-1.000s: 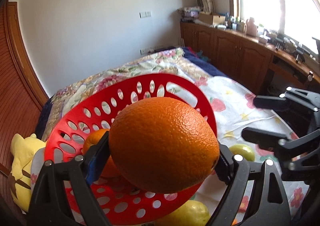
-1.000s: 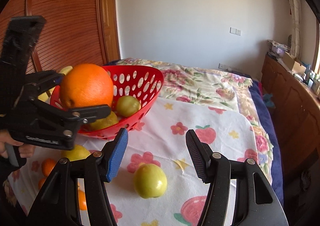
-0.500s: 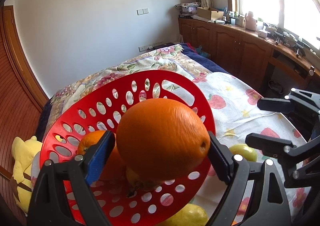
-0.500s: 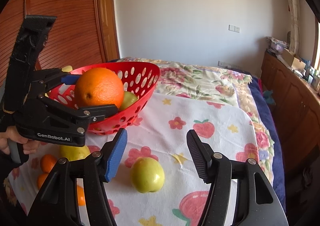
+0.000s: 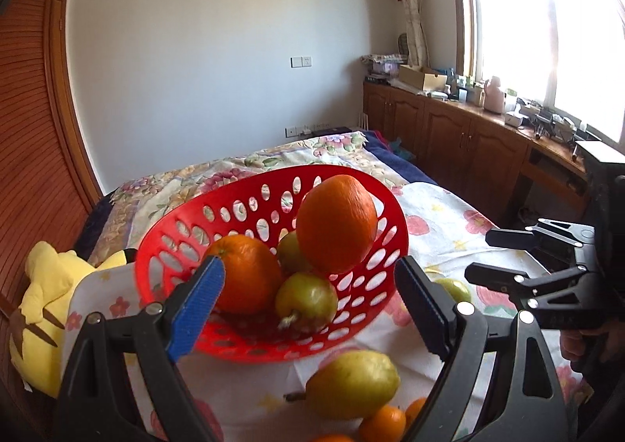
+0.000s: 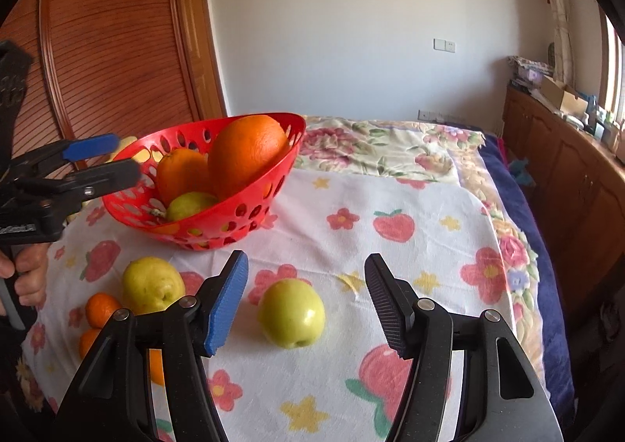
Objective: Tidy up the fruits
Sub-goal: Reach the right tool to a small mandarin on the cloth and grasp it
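On floral cloth (image 6: 390, 188), red basket (image 5: 242, 203) holds oranges (image 5: 336, 223) and apples; both grippers gape empty.

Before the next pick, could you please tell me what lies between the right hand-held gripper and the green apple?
Nothing: in the right wrist view, only bare floral cloth separates the right hand-held gripper from the round green apple.

Two oranges (image 6: 250, 156) (basketed), three mandarins (image 6: 102, 310)

We note a large orange (image 6: 248, 154) leaning on the far wall of the tilted red basket (image 6: 250, 207); a green apple (image 6: 291, 314) lies near, on the cloth.
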`<state>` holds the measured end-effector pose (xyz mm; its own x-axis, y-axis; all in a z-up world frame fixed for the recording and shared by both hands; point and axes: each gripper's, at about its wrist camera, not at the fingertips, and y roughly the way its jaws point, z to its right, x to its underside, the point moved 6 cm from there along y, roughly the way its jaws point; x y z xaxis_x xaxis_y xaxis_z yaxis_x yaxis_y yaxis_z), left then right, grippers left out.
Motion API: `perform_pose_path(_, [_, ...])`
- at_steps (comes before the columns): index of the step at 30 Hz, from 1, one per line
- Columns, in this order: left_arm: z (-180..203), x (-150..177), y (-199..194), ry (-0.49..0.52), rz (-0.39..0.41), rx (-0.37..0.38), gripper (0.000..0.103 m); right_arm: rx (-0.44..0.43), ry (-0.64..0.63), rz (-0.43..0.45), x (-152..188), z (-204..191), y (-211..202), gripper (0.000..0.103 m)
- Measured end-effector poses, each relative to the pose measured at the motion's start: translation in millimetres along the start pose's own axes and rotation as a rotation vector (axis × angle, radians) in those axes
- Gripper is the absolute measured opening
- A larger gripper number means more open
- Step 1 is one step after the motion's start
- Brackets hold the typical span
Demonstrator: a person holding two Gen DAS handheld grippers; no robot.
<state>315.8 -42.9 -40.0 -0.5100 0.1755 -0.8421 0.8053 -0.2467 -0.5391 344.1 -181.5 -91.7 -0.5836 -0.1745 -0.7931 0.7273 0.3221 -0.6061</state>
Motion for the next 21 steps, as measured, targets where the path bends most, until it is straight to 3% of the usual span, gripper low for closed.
perform_pose_path(8, [-17.1,46.6,-29.6,-0.041,0.027,-0.005,0.089,0.011,0.013,-0.017,18.2,-10.9,-1.5,0.064])
perform_pose_path(21, [-10.4,117.4,-48.6,-0.141,-0.060,0.020,0.088,-0.038,0.006,-0.051,48.6,-55.1,-11.8,0.059])
